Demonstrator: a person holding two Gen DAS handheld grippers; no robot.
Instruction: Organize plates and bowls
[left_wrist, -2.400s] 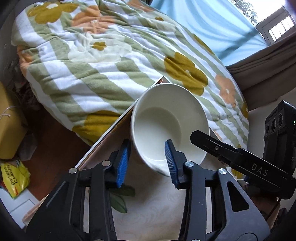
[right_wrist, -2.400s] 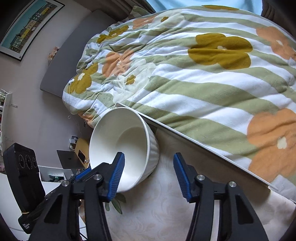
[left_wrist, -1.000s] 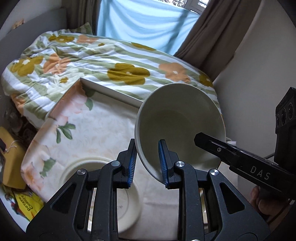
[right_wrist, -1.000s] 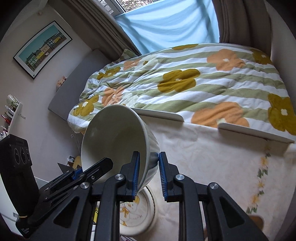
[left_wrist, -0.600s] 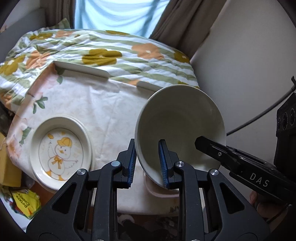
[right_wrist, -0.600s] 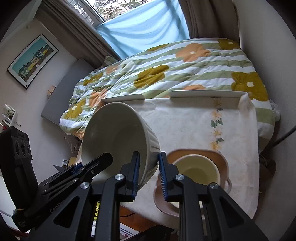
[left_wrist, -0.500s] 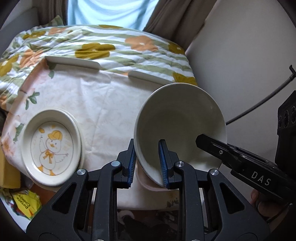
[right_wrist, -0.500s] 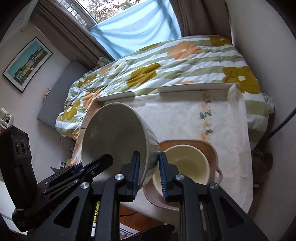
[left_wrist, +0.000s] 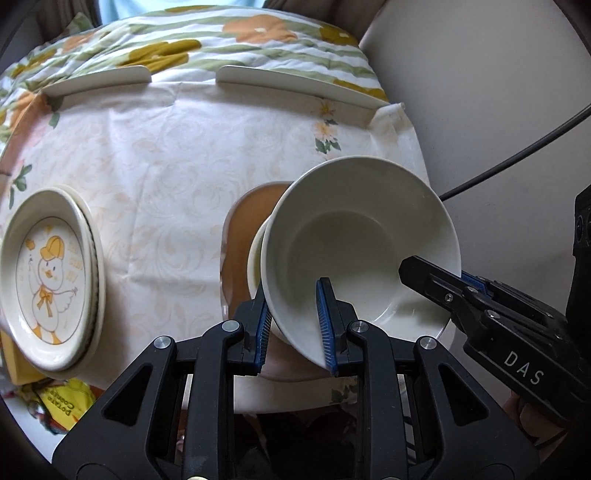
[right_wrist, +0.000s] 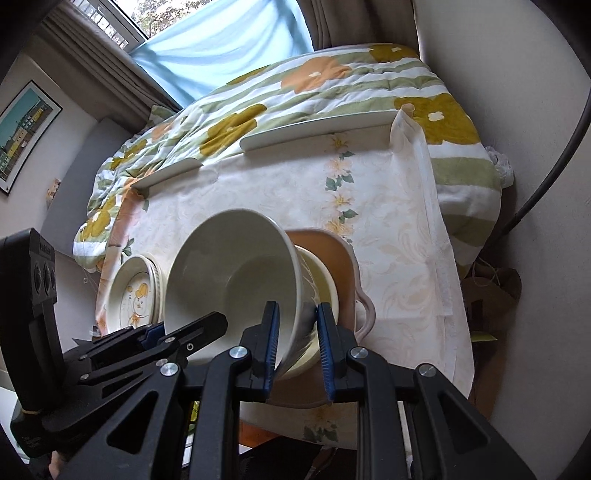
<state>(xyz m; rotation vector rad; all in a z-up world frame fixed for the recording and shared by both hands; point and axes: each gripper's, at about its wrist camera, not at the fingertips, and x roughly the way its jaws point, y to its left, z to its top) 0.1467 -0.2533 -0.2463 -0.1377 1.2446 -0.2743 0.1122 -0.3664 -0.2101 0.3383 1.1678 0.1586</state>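
Note:
Both grippers are shut on the rim of one large white bowl (left_wrist: 354, 251), held tilted. My left gripper (left_wrist: 295, 325) pinches its near-left rim; my right gripper (right_wrist: 297, 341) pinches the opposite rim, and it shows in the right wrist view as the white bowl (right_wrist: 229, 280). Right under it a smaller cream bowl (right_wrist: 321, 288) sits on a tan plate (left_wrist: 243, 236). Whether the two bowls touch, I cannot tell. A duck-print plate (left_wrist: 48, 273) lies on a stack at the left.
The table has a floral cloth (left_wrist: 166, 147) with white clips (left_wrist: 291, 83) along its far edge. A flowered duvet (right_wrist: 332, 85) lies beyond. A wall and a black cable (left_wrist: 517, 158) stand at the right. A yellow snack bag (left_wrist: 62, 404) lies below the table's left edge.
Both grippers carried the white bowl from the table's far edge back toward the near right, then lowered it over the cream bowl on the tan plate. The grip has stayed the same.

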